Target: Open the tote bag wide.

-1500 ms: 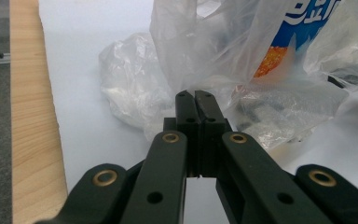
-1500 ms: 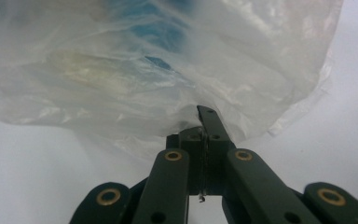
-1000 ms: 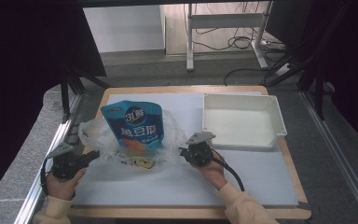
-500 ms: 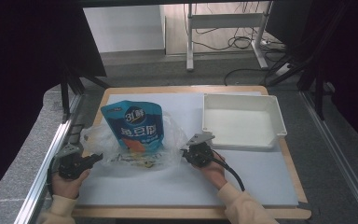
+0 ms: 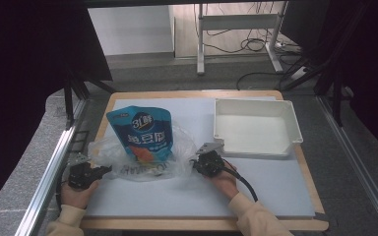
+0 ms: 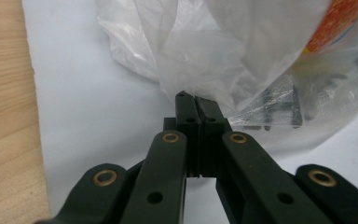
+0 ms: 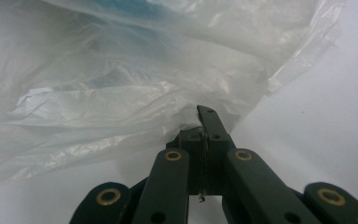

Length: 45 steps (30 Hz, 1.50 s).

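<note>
Near the worktop's point(image 5: 275, 191) front edge, the left gripper point(image 5: 101, 170) and right gripper point(image 5: 195, 162) each pinch the clear plastic bag point(image 5: 128, 164) around the blue pouch point(image 5: 142, 132).

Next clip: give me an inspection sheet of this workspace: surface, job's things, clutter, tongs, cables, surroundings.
Surface: wooden table covered by a white mat.
Job's things: clear plastic bag lying on the mat, with a blue pouch partly inside, its top sticking out of the far end.
Clutter: white tray at the right rear, nothing seen in it.
Tongs: left tongs shut on the bag's left edge; right tongs shut on the bag's right edge.
Cables: black cable trailing from the right tongs along the forearm; loose cables on the floor beyond.
Surroundings: grey floor, a white desk frame, dark curtains either side.
</note>
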Each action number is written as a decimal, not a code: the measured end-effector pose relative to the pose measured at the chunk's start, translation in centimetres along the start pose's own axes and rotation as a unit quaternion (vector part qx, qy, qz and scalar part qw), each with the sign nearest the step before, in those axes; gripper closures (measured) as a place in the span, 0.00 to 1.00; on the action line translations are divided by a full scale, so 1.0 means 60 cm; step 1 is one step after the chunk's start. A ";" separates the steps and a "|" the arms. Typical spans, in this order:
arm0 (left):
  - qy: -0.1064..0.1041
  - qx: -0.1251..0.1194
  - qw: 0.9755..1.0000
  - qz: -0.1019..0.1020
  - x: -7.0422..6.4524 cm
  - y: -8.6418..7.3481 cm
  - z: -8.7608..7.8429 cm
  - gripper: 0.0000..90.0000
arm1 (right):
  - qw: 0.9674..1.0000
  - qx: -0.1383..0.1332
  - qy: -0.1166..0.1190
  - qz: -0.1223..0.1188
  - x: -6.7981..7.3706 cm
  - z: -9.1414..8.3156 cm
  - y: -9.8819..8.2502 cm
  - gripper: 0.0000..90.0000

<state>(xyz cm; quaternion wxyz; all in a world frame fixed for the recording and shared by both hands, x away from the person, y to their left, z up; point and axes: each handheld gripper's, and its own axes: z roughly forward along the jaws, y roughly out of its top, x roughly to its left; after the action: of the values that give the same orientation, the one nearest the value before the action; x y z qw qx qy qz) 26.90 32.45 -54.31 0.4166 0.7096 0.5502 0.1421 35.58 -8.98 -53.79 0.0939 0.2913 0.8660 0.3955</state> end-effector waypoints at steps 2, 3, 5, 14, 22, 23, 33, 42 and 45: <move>0.000 0.002 1.000 -0.001 0.000 -0.002 0.002 1.00 | 1.000 0.000 0.001 0.000 -0.001 0.000 0.000 0.99; 0.000 0.003 1.000 -0.002 0.000 -0.003 0.003 1.00 | 1.000 0.001 0.002 0.000 -0.001 -0.001 0.000 0.99; 0.001 0.002 1.000 0.000 -0.001 -0.005 0.003 1.00 | 1.000 0.002 0.003 0.003 -0.002 -0.002 -0.001 0.99; 0.005 0.019 1.000 0.006 -0.004 -0.013 0.013 1.00 | 1.000 0.003 0.004 0.005 -0.003 -0.005 -0.003 0.99; 0.001 0.019 1.000 -0.004 0.000 -0.016 0.015 1.00 | 1.000 0.003 0.004 0.004 -0.004 -0.006 -0.004 0.99; 0.001 0.019 1.000 -0.004 0.000 -0.017 0.015 1.00 | 1.000 0.004 0.005 0.004 -0.004 -0.006 -0.004 0.98; -0.004 0.032 0.999 -0.002 0.001 -0.015 0.018 1.00 | 1.000 0.004 0.006 0.006 -0.005 -0.007 -0.005 0.98; -0.003 0.032 0.999 0.004 -0.002 -0.015 0.018 0.97 | 1.000 0.003 0.007 0.006 -0.006 -0.007 -0.005 0.98; -0.005 0.031 0.999 0.003 -0.003 -0.015 0.018 0.94 | 1.000 0.003 0.007 0.007 -0.006 -0.007 -0.006 0.98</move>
<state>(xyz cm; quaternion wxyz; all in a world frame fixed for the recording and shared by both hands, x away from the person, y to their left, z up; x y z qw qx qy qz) 26.96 31.88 -55.60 0.3965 0.7247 0.5500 0.1228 35.57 -9.64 -53.78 0.0840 0.2943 0.8658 0.3959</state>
